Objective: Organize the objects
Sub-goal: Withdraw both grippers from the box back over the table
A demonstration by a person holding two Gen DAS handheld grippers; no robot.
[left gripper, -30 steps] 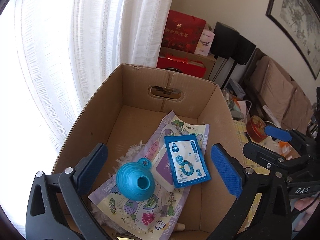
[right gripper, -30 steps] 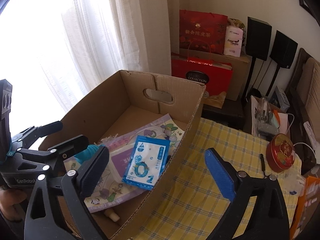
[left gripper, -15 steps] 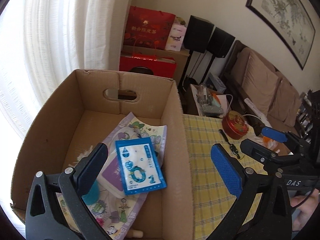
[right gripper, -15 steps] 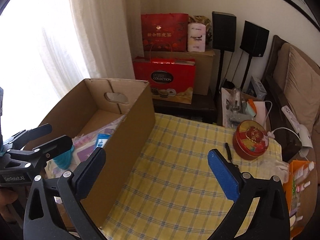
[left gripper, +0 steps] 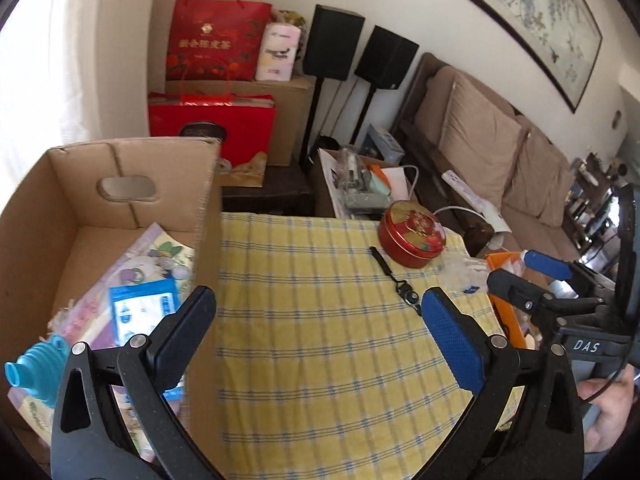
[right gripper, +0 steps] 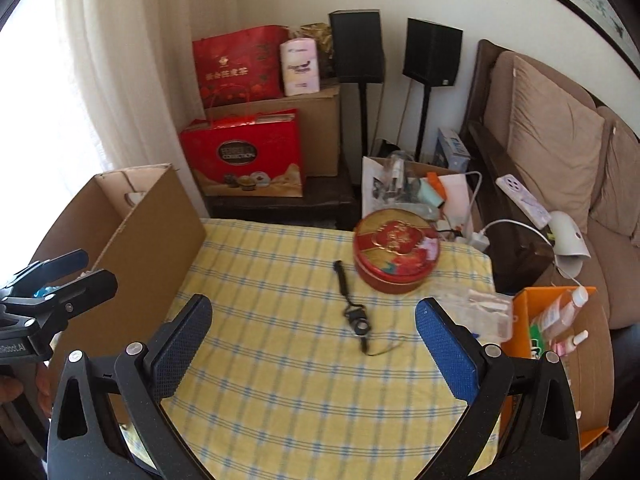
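Note:
A cardboard box (left gripper: 208,184) stands at the left of a yellow checked tablecloth (left gripper: 320,360). It holds a blue sachet (left gripper: 140,312), a teal funnel (left gripper: 36,364) and a printed bag. A black lanyard (right gripper: 352,304) and a round red tin (right gripper: 396,248) lie on the cloth (right gripper: 300,380). My left gripper (left gripper: 320,328) is open and empty, over the box's right wall and the cloth. My right gripper (right gripper: 312,332) is open and empty, above the cloth just in front of the lanyard. The box (right gripper: 152,232) is at its left.
An orange box (right gripper: 560,320) of small bottles stands at the table's right edge, with a clear plastic bag (right gripper: 476,304) beside it. Red gift bags (right gripper: 240,152), two black speakers (right gripper: 356,48) and a brown sofa (right gripper: 560,152) lie beyond the table.
Both grippers have swung right, from over the box to over the tablecloth. Both stay open and empty. The lanyard and the tin have come into view.

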